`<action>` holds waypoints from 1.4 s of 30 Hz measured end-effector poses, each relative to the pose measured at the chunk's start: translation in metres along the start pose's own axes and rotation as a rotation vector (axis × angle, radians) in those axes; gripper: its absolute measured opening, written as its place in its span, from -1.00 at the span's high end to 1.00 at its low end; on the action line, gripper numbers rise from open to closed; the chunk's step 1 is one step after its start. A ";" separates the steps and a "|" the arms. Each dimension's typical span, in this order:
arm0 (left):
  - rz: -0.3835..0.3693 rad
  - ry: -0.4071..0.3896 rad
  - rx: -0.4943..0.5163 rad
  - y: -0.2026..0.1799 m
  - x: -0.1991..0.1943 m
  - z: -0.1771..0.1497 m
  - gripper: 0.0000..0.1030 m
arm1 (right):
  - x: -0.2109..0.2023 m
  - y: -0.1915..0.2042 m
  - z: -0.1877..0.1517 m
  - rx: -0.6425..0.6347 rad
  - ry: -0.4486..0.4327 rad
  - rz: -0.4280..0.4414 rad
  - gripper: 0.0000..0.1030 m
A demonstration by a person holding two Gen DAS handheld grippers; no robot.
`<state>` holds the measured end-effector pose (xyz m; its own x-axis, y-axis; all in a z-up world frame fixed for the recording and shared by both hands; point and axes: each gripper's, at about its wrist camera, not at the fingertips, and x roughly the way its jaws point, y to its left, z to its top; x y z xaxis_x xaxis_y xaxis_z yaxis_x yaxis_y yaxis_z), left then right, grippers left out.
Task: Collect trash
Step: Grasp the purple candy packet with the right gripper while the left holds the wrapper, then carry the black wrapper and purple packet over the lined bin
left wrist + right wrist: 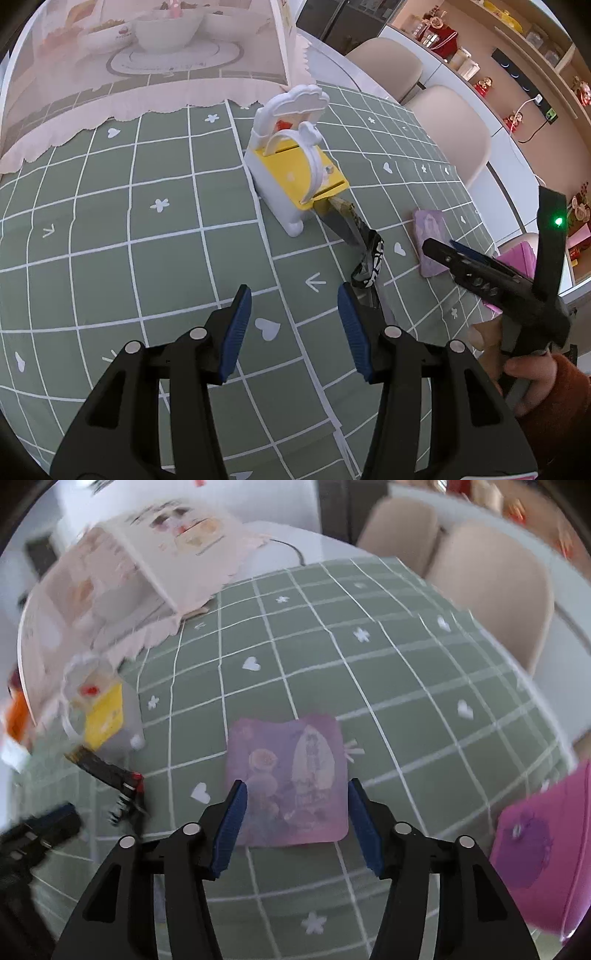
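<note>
On my far left sits a mesh food cover [147, 62] with a pink frilled edge, over white bowls on the green checked tablecloth [110, 229]. Next comes the white and yellow desktop bin [291, 162], with a dark crumpled wrapper [364, 247] trailing from its front edge toward me. My left gripper [293, 328] hangs open above bare cloth, its right pad just beside the wrapper's near end, nothing clamped. Further right lies a flat lilac packet [288, 779]; my right gripper [293, 823] stands open over its near edge, pads either side and not pressing. A magenta container [546, 849] crowds the right edge, beige chairs [491, 590] behind.
</note>
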<state>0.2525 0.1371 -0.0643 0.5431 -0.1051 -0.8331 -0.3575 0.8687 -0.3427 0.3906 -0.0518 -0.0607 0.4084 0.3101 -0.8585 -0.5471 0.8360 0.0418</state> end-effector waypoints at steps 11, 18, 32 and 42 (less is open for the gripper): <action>-0.019 -0.025 -0.002 0.003 -0.009 0.002 0.10 | -0.058 -0.021 0.008 0.074 -0.088 0.107 0.90; -0.047 -0.047 0.142 -0.046 0.003 0.016 0.10 | -0.087 -0.034 0.003 0.099 -0.108 0.084 0.90; -0.024 0.026 0.240 -0.081 0.023 0.015 0.72 | -0.145 -0.060 -0.025 0.135 -0.209 0.047 0.90; -0.266 -0.173 0.402 -0.172 -0.054 0.034 0.73 | -0.219 -0.085 -0.066 0.200 -0.297 -0.073 0.90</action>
<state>0.3107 0.0101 0.0547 0.7057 -0.2961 -0.6437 0.1124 0.9438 -0.3109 0.2994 -0.2210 0.0896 0.6517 0.3400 -0.6780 -0.3672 0.9236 0.1102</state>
